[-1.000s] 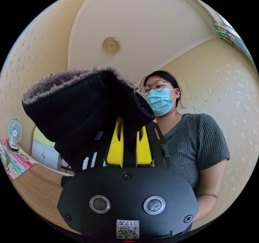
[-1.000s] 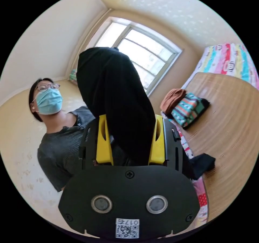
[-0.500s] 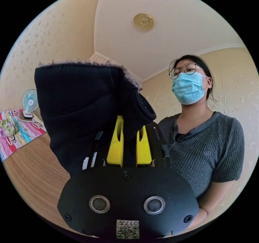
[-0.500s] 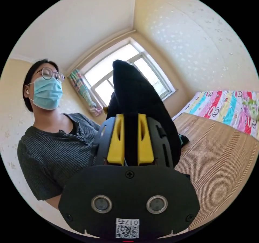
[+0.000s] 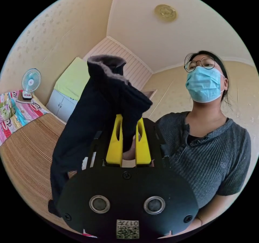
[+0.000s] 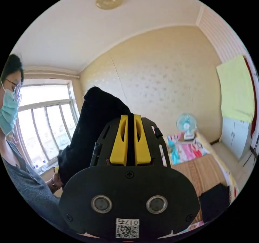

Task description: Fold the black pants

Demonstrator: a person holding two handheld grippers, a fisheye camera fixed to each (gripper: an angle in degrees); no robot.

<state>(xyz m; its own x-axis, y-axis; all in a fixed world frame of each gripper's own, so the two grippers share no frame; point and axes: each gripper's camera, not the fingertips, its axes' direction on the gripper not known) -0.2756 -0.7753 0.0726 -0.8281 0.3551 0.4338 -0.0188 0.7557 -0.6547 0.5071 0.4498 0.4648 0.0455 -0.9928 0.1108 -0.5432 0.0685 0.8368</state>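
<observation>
In the left gripper view, a small fan (image 5: 30,82) stood at the far left above a patterned bedspread (image 5: 13,113), and a striped woven mat (image 5: 29,148) spread below it. The black pants (image 5: 99,113) hung over the left claw (image 5: 128,124), whose yellow jaws were closed on a fold of the dark cloth, a fuzzy lining showing at the top and one length trailing down toward the mat. Right of that stood the person (image 5: 207,135) holding the rig.

In the right gripper view, the person's masked edge and a window (image 6: 45,124) sat at the left. The pants draped over the right claw (image 6: 130,124), its jaws nearly together on a thin dark strip that looked like cloth. The mat lay lower right, with a dark piece of fabric (image 6: 214,202) at its edge.

The step looked like lifting the garment clear to straighten it. Done well, both claws should probably spread apart evenly until the cloth hangs flat, then lower it onto the mat without bunching. The mat seemed to offer open room; its near edge and the dark fabric there were the spots to mind.
</observation>
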